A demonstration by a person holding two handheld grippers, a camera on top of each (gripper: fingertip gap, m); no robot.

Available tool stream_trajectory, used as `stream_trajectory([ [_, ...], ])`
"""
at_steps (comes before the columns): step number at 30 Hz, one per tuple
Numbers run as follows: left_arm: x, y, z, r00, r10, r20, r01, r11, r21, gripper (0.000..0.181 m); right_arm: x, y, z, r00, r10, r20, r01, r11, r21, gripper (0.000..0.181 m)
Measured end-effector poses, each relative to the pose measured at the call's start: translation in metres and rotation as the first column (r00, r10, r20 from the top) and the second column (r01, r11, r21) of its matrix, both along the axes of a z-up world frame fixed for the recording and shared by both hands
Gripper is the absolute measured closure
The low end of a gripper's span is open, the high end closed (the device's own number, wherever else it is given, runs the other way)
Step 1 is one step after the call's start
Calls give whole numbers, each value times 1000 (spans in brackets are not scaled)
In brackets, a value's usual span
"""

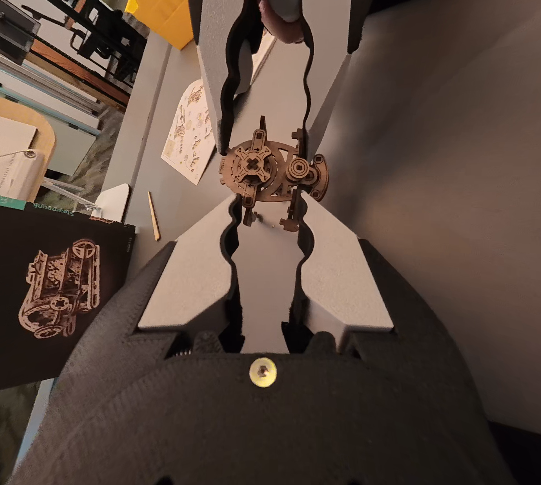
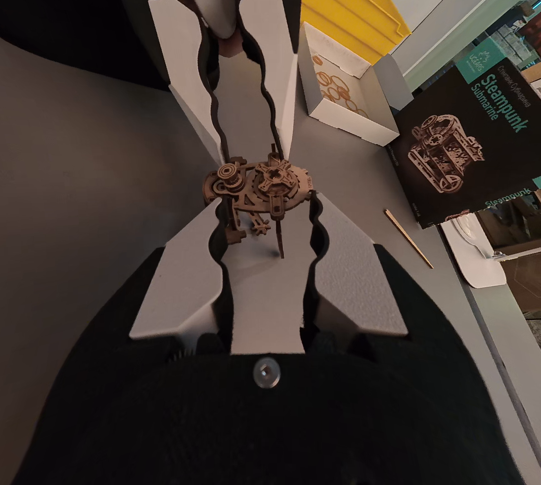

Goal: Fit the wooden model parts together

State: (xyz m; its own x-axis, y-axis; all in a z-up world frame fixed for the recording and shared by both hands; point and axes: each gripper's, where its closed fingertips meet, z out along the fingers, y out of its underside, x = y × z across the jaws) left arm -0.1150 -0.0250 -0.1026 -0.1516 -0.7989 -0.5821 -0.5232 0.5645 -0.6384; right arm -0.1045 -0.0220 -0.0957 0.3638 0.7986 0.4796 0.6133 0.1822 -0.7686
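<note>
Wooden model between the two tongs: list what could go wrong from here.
1. The wooden model is thin fretwork with slender prongs hanging below; both the left tongs and right tongs close on it from opposite ends, so squeezing or twisting could snap a part.
2. Its grip looks edge-only; it could slip onto the grey table.

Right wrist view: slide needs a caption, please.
Two grippers meet at a wooden model above a grey table.
</note>
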Motion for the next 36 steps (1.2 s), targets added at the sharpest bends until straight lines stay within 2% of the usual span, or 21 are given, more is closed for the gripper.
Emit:
stream_trajectory([
  [12, 1, 2, 0, 1000, 11, 1, -11, 997, -71, 147, 0, 1, 1, 1000, -3, -26, 2, 1000, -15, 126],
  [31, 1, 1, 0, 1000, 13, -14, -14, 996, -86, 147, 0, 0, 1, 1000, 8, -14, -8, 1000, 8, 126],
  [36, 2, 0, 6, 999, -11, 34, 14, 995, -99, 146, 2, 1, 4, 999, 3, -45, -4, 1000, -24, 126],
])
